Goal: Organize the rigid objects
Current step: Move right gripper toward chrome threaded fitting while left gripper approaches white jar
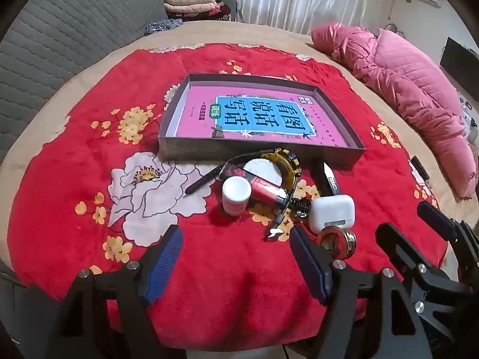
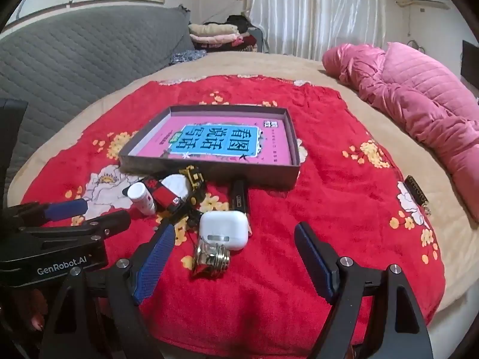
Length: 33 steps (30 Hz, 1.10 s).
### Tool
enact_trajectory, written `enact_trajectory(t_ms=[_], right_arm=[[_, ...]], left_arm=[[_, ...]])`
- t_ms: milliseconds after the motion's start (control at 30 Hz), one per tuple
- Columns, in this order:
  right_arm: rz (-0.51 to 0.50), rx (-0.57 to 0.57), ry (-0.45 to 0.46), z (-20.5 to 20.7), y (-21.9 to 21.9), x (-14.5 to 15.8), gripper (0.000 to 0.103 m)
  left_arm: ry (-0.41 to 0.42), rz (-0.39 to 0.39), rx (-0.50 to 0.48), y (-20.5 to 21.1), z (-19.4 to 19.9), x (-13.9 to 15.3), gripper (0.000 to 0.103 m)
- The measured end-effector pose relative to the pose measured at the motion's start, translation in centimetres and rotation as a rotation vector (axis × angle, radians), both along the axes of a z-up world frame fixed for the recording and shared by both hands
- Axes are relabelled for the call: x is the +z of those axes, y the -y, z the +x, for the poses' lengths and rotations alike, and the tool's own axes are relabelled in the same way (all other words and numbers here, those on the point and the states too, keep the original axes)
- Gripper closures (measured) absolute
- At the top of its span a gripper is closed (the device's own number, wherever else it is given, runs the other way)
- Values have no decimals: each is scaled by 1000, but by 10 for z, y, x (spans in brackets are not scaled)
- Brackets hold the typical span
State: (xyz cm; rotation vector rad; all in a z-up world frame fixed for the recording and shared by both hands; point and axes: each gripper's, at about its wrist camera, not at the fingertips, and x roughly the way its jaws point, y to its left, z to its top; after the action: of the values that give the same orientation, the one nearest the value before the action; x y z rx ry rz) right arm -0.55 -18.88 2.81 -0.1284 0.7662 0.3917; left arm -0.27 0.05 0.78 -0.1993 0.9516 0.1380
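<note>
Both left gripper (image 1: 236,251) and right gripper (image 2: 233,251) spread wide and empty above red blanket (image 1: 89,161), near a jumbled pile—white earbud case (image 2: 224,229), small jar (image 1: 236,195), half-hidden watch (image 1: 286,164)—before shallow box (image 1: 260,149).

A tray (image 1: 263,149) lies on a blanket (image 1: 209,284) with a book (image 1: 257,116) inside. Before it cluster a jar (image 1: 236,194), earbud case (image 1: 332,212), watch (image 1: 287,164) and ring (image 1: 336,243).

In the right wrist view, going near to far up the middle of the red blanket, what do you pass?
Gold metal ring piece → white earbud case → black pen-like stick → shallow box holding the pink and blue book.
</note>
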Motion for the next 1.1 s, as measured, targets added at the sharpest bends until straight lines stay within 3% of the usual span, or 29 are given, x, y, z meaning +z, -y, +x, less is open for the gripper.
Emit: enact_trajectory(t_ms=[1100], right_arm=[[14, -4, 15, 1, -1, 3, 20]], left_arm=[[15, 6, 2, 0, -1, 5, 30]])
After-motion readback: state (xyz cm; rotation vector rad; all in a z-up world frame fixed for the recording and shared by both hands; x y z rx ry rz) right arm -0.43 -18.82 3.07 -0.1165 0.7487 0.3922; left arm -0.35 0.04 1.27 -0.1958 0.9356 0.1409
